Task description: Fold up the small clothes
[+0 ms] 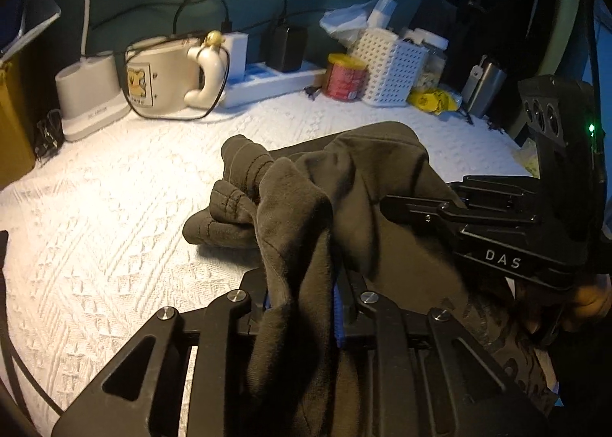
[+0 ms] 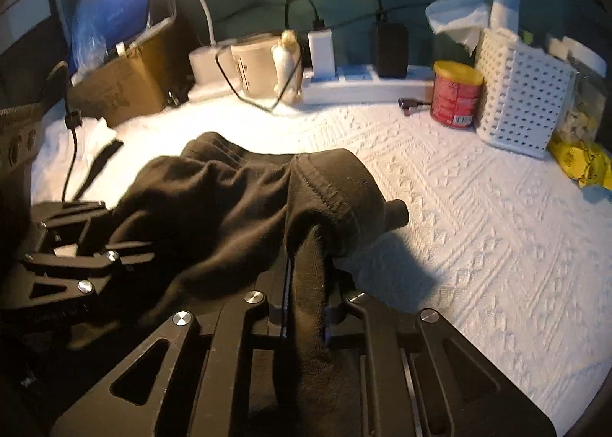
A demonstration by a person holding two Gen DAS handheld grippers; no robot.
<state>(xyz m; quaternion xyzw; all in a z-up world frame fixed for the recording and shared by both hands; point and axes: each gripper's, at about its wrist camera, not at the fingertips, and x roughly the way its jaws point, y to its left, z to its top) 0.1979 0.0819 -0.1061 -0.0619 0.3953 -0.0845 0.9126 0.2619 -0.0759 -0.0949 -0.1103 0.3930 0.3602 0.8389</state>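
Both jaws nearly closed, each pinching a fold of the dark garment (image 1: 344, 184): left gripper (image 1: 302, 307) and right gripper (image 2: 306, 307) side by side. Rest of the cloth drapes bunched onto the white textured cover (image 1: 114, 230). Power strip (image 2: 367, 87), red can (image 2: 455, 96) and white basket (image 2: 524, 100) stand well behind.

White bedspread (image 2: 478, 207): dark garment (image 2: 214, 207), basket (image 2: 524, 104), can (image 2: 455, 94).
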